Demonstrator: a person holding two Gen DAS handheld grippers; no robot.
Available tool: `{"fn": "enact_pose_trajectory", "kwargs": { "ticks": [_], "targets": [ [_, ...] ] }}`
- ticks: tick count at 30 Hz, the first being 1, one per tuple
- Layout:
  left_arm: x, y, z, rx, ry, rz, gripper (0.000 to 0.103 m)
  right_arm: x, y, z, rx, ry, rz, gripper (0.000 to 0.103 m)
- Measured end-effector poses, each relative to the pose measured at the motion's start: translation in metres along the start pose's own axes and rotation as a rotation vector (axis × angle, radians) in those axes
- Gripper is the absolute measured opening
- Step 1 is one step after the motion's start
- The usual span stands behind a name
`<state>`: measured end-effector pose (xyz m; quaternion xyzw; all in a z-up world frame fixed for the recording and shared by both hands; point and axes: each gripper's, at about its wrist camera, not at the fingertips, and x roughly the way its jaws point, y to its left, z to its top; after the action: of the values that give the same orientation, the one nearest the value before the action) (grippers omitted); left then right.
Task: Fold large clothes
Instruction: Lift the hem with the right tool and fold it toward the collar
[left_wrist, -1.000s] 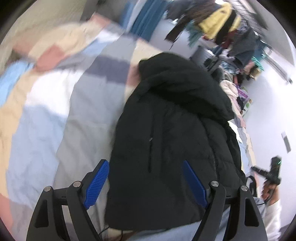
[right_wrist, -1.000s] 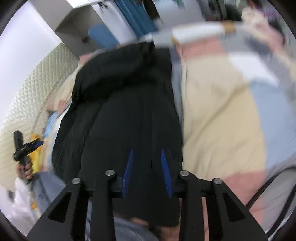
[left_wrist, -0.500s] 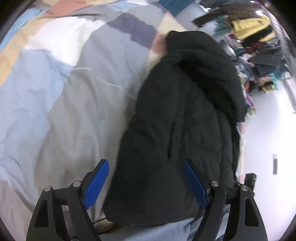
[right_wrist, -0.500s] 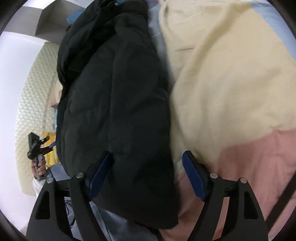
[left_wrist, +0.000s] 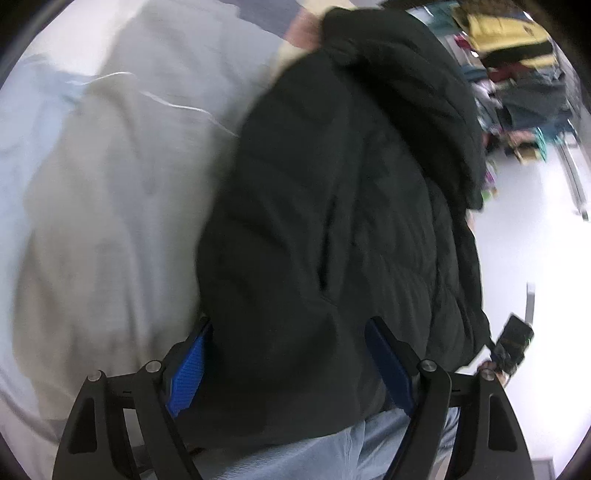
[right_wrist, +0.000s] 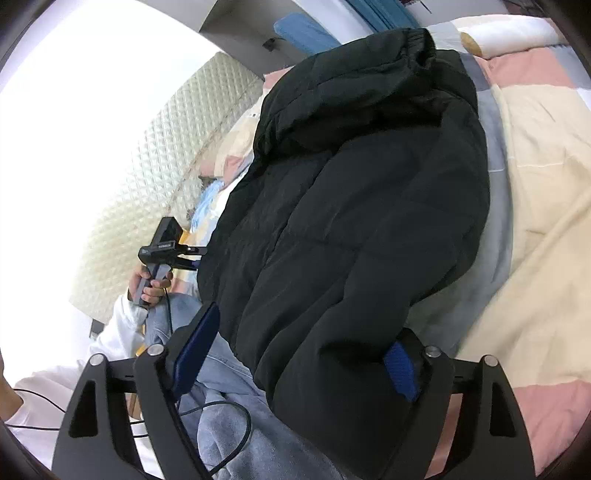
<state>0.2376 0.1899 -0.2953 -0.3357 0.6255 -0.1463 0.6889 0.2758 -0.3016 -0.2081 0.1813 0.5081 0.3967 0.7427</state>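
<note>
a: jacket (right_wrist: 362, 206) is laid lengthwise on the quilt (right_wrist: 535, 155), hem at the near edge.
b: left gripper (left_wrist: 291, 373) and right gripper (right_wrist: 295, 354) are spread wide astride the hem, nothing pinched. hem corners likely to be gripped next.

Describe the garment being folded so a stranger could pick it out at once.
Start from the bed's patchwork quilt of pink, cream and grey blocks. On it lies the black puffer jacket, hem towards the grippers. It is the only dark, quilted, bulky thing on the pale bedding.
</note>
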Motion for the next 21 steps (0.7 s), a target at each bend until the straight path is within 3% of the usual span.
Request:
{"fn": "enact_pose_trajectory", "kwargs": {
  "ticks": [5,8,12,14,16,18,21],
  "targets": [
    [-0.019,-0.027,-0.009,0.142,-0.059,-0.103,0.081,0.028,-0.022,-0.005,0.087,0.111,-0.099,0.085],
    [-0.030,-0.039,-0.019,0.214,-0.086,-0.151,0.081,0.024,-0.047,-0.014,0.135,0.162,-0.170,0.085],
    [-0.016,-0.020,-0.011,0.083,-0.046,-0.085,0.081,0.028,-0.067,-0.023,0.191,0.194,-0.194,0.085],
    [-0.008,-0.006,-0.004,-0.013,-0.038,0.021,0.081,0.034,-0.072,-0.026,0.212,0.221,-0.197,0.085],
    [0.002,0.000,0.001,-0.056,-0.013,0.069,0.081,0.041,-0.077,-0.027,0.238,0.268,-0.216,0.085],
    [0.008,-0.002,0.005,-0.045,0.020,0.074,0.081,0.046,-0.082,-0.028,0.258,0.294,-0.229,0.085],
    [0.016,-0.016,0.003,0.027,0.074,-0.018,0.081,0.043,-0.072,-0.023,0.206,0.293,-0.210,0.085]
  ]
}}
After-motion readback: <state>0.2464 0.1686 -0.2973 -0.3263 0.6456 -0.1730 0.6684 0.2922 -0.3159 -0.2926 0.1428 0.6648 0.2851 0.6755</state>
